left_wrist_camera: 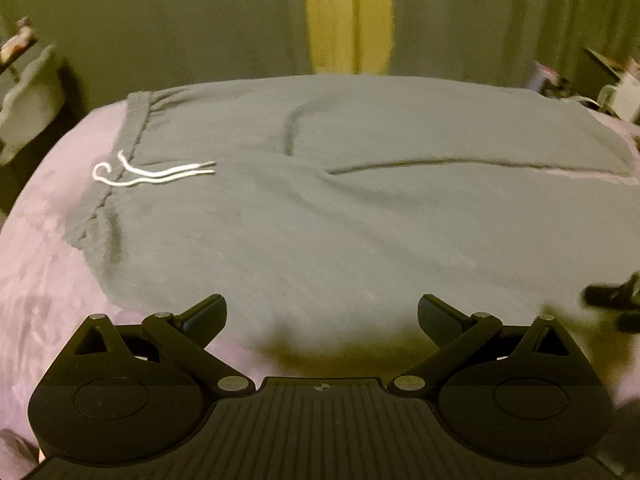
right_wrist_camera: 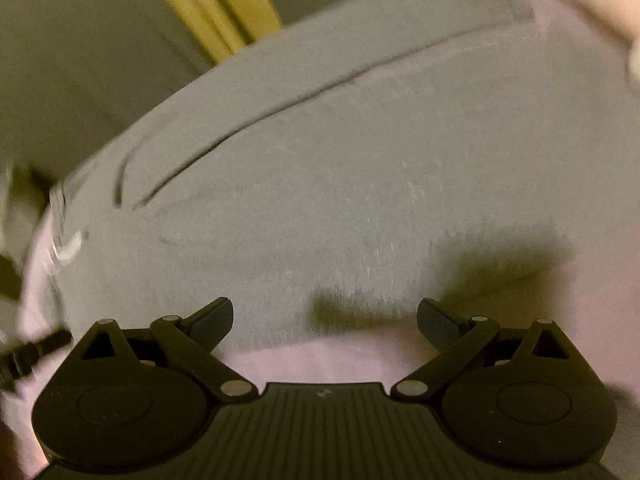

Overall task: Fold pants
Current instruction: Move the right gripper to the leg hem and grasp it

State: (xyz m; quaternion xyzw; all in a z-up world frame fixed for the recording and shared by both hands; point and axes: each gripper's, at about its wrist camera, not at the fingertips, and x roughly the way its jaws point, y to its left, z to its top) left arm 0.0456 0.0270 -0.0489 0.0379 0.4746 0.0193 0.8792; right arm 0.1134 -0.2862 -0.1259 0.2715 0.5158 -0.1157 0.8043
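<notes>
Grey sweatpants (left_wrist_camera: 320, 208) lie spread flat on a pink-covered bed (left_wrist_camera: 36, 248), waistband at the left with a white drawstring (left_wrist_camera: 152, 174), legs running to the right. My left gripper (left_wrist_camera: 322, 316) is open and empty, just above the near edge of the pants. My right gripper (right_wrist_camera: 324, 320) is open and empty over the near edge of a pant leg (right_wrist_camera: 340, 184); that view is motion-blurred. The right gripper's tips also show at the right edge of the left wrist view (left_wrist_camera: 616, 300).
Olive-green curtains (left_wrist_camera: 180, 20) with a yellow gap (left_wrist_camera: 348, 16) hang behind the bed. Cluttered items sit at the far left (left_wrist_camera: 20, 40) and far right (left_wrist_camera: 616, 84). Pink sheet shows along the near edge (right_wrist_camera: 320, 360).
</notes>
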